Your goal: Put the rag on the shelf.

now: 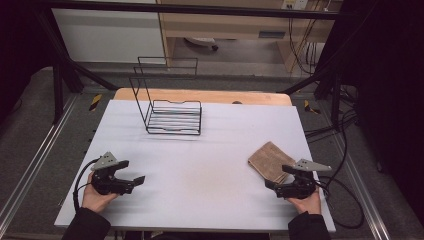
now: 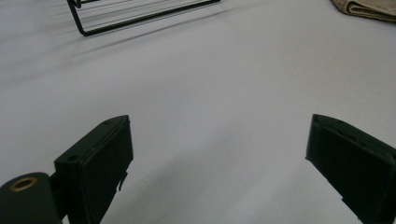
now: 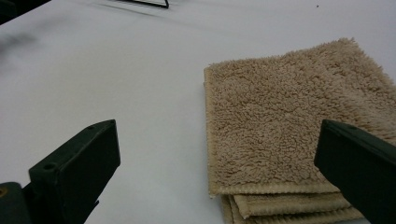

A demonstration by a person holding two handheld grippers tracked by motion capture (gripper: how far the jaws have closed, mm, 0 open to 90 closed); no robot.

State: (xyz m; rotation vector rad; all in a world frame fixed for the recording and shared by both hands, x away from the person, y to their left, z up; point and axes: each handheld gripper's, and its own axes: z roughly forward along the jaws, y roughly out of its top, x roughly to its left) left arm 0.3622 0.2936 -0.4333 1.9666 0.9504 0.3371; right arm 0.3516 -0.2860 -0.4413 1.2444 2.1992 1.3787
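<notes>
Two things are sharing the pale table (image 1: 200,175): a black wire rack (image 1: 172,112) is standing at the far side, holding nothing, and a folded tan towel (image 1: 270,161) is lying near the right edge, well apart from it. Nothing is standing between the towel and the right claw (image 1: 272,186), which is hovering just beside the towel's near corner; its jaws are spread wide with the towel (image 3: 289,121) ahead, gripping nothing. The left claw (image 1: 135,181) is sitting released at the table's left, jaws wide apart over bare surface, holding nothing.
</notes>
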